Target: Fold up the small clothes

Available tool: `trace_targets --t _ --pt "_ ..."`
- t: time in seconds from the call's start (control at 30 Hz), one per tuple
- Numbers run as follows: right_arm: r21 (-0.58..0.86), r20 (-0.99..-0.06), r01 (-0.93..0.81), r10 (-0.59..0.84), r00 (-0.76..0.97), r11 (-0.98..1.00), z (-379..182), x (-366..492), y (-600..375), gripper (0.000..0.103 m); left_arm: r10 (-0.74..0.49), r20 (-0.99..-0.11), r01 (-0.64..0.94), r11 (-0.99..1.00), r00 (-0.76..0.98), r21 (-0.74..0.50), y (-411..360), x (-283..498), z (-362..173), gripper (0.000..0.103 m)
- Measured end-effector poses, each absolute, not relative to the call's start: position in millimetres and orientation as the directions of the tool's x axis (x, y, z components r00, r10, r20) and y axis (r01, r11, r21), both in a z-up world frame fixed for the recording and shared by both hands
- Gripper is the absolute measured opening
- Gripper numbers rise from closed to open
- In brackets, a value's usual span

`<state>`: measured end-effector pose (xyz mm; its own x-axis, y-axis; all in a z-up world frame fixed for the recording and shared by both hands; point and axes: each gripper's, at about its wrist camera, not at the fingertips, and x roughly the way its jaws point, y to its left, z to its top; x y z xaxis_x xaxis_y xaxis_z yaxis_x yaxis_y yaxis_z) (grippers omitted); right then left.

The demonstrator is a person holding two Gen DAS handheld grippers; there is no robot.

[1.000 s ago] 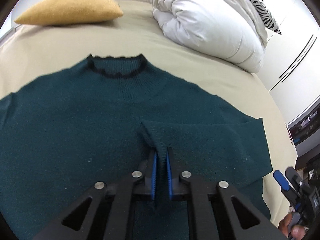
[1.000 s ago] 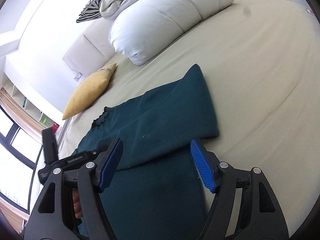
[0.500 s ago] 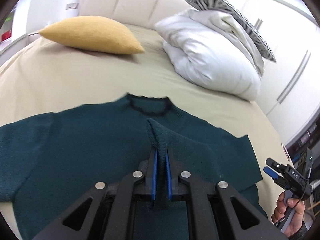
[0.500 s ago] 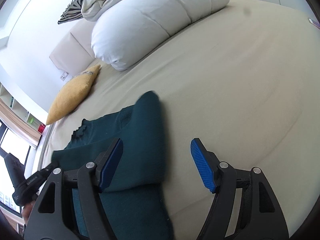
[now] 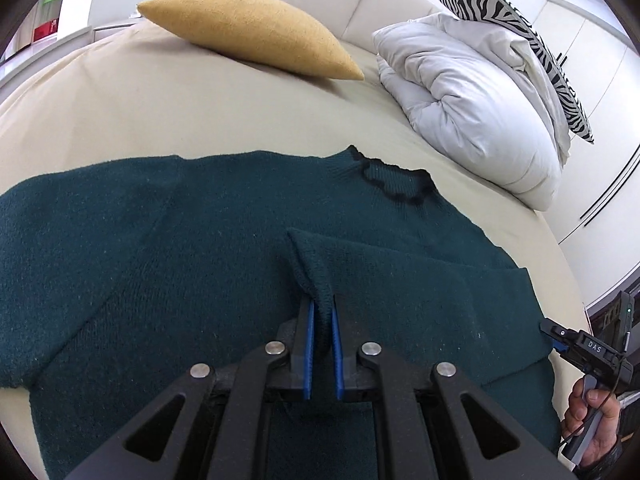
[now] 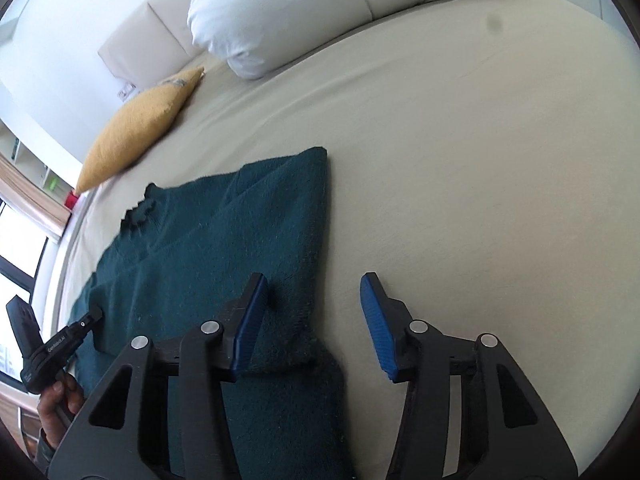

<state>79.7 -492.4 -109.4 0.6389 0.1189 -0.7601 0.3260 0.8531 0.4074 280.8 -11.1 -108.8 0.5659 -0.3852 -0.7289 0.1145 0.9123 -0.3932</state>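
Clearly the left gripper point(image 5: 321, 320) is pinching a sleeve cuff point(image 5: 308, 256), jaws narrow on it, holding it over the chest of the teal sweater point(image 5: 160, 248), likely to fold the sleeve inward. Meanwhile the right gripper point(image 6: 312, 320) is hovering wide open, empty, over the sweater's edge. A mustard cushion point(image 5: 248, 32) is lying at twelve o'clock and a white duvet point(image 5: 472, 112) at two, neither obstructing.

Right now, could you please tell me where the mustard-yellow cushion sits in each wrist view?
Left wrist view: mustard-yellow cushion, top centre, beyond the dark green knitted sweater.
Right wrist view: cushion, upper left, beyond the sweater's collar.
Shared landmark: white folded duvet beside it.
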Motion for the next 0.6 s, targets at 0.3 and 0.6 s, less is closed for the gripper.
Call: trace_targets --t 0.3,0.6 --pt "0.235 -0.815 0.281 0.031 0.579 0.931 -100.4 86.7 -467.3 0.006 -0.404 -0.707 0.135 0.904 0.58 -0.406 -14.3 274.3 -97.8 0.009" --pt "0.318 -0.782 0.326 0.052 0.621 0.89 -119.1 66.6 -501.5 0.002 -0.416 -0.711 0.139 0.899 0.567 -0.415 -23.5 277.8 -122.6 0.009"
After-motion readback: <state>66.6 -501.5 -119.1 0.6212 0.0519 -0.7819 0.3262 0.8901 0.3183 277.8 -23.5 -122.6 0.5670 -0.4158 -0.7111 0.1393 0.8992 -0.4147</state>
